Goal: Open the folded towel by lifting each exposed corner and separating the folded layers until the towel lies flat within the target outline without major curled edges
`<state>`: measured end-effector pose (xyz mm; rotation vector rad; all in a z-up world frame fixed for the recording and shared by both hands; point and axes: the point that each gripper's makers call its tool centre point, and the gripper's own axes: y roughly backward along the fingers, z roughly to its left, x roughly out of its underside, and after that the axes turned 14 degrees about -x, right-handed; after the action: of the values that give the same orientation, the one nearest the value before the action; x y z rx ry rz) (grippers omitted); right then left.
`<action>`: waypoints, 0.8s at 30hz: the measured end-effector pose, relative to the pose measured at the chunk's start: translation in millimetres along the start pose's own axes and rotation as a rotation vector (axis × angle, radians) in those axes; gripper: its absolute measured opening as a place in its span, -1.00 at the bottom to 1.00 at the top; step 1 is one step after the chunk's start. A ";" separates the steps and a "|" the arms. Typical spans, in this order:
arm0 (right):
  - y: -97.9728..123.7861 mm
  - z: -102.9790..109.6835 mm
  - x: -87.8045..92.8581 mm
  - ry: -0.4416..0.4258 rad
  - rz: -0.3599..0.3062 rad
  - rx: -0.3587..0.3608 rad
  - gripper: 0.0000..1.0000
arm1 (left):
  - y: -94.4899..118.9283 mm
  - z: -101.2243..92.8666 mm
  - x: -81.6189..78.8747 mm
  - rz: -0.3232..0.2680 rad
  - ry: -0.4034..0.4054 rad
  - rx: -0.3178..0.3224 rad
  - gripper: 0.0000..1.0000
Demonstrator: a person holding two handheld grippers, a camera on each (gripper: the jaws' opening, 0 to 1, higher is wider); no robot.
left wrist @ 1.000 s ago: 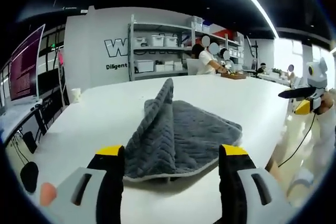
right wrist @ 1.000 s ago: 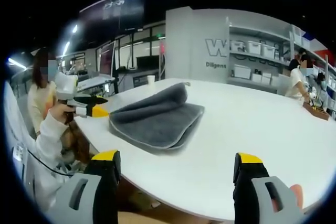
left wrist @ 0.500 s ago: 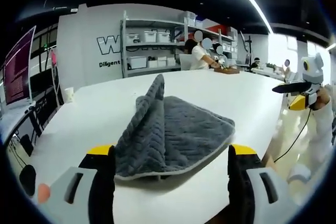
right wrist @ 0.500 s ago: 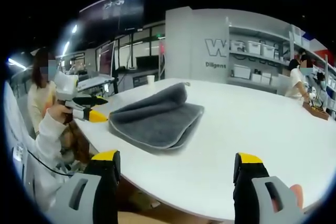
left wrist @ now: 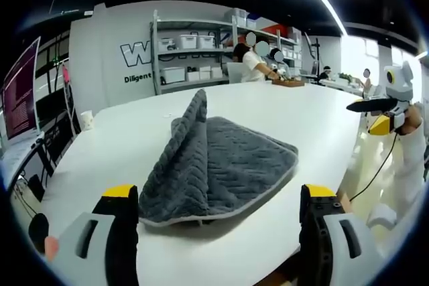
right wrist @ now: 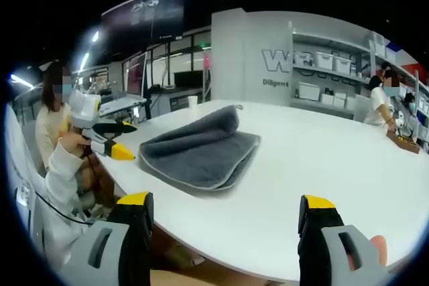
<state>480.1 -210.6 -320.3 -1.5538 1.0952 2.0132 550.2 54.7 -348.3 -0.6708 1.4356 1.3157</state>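
White table, storage shelves, paper cup
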 end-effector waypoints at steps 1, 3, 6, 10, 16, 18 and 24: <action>0.0 0.0 -0.1 0.000 0.000 0.000 0.78 | -0.1 -0.1 -0.1 -0.001 -0.001 0.000 0.99; 0.1 -0.1 -0.4 -0.001 -0.001 0.000 0.78 | 0.0 -0.5 0.4 0.004 -0.005 0.001 0.99; 0.2 -0.6 0.0 -0.001 0.001 0.001 0.78 | 0.0 -0.6 0.7 0.007 -0.009 0.003 0.99; 0.1 -0.4 0.4 -0.002 0.001 0.000 0.78 | 0.4 -0.9 0.2 0.005 -0.007 0.004 0.99; 0.4 -0.9 0.4 -0.003 0.002 0.000 0.78 | -0.3 -1.4 -0.1 0.002 -0.006 0.007 0.99; 0.5 -0.7 0.3 -0.002 0.002 -0.001 0.79 | -0.8 -2.0 0.6 0.004 -0.007 0.009 0.99; 1.1 -0.1 0.3 -0.003 0.000 -0.001 0.79 | -1.2 -3.9 -0.4 -0.003 -0.008 0.014 0.99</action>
<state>479.3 -211.4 -320.2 -1.5511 1.0927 2.0157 550.2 50.7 -348.9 -0.6573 1.4355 1.3037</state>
